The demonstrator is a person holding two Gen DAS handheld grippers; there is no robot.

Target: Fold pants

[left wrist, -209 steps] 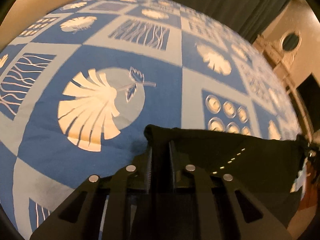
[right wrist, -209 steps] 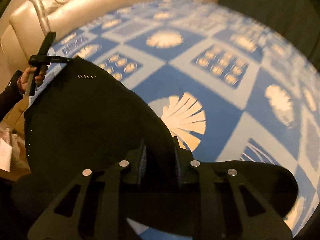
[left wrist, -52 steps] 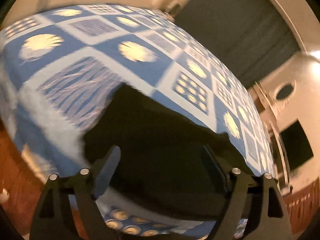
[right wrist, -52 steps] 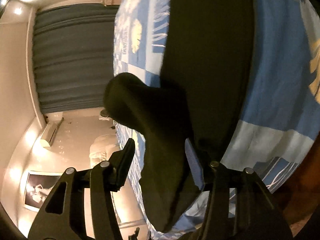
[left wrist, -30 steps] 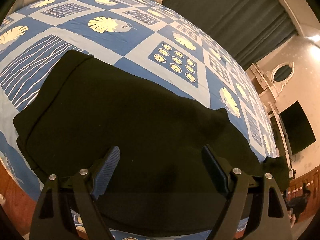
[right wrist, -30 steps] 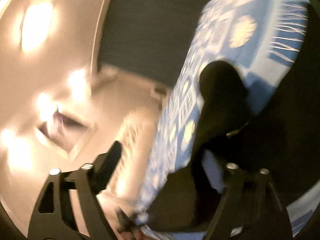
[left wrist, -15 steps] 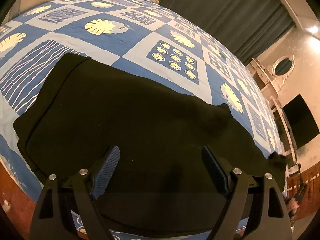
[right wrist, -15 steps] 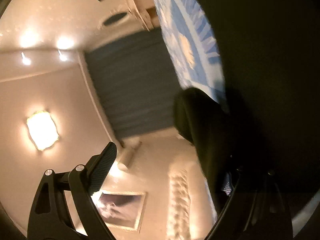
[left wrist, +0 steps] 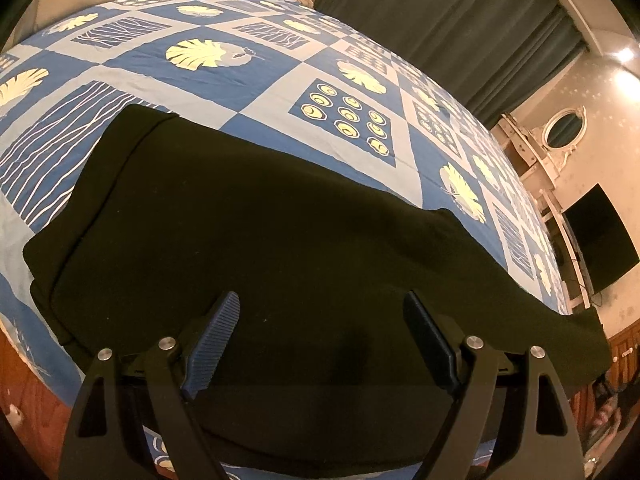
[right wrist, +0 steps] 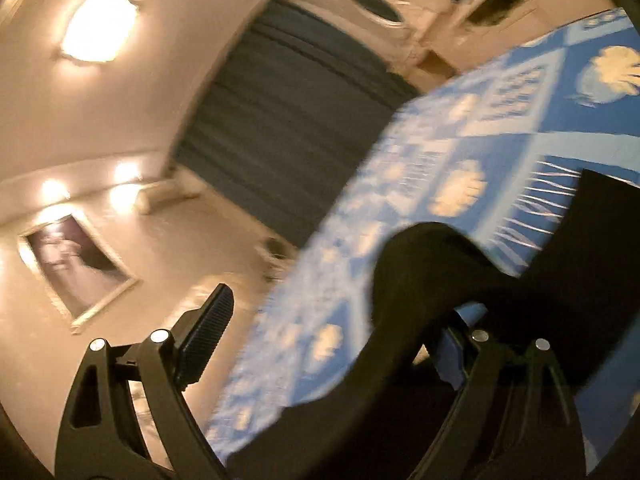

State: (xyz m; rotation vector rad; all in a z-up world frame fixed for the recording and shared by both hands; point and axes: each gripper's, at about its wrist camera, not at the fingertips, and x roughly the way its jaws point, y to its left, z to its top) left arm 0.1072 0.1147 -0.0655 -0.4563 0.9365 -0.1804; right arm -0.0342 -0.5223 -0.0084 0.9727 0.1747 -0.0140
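Note:
The black pants [left wrist: 256, 248] lie spread flat on the blue patterned bedspread [left wrist: 248, 76], reaching from the left to the bed's right edge. My left gripper [left wrist: 320, 332] is open and empty, held just above the near part of the pants. My right gripper [right wrist: 332, 336] is open and tilted steeply; a raised fold of the black pants [right wrist: 424, 280] bulges between its fingers and drapes over the right finger. The view is blurred, so contact is unclear.
The bedspread [right wrist: 472, 152] covers a large bed. Dark curtains [left wrist: 460, 20] hang behind it. A white dresser with an oval mirror [left wrist: 564, 132] and a black TV [left wrist: 600, 240] stand at the right. Wooden floor [left wrist: 24, 396] shows at the lower left.
The left gripper has stayed open over the flat pants and barely moved. The right gripper has swung and rotated, still open, with the pants fold now lower between its fingers.

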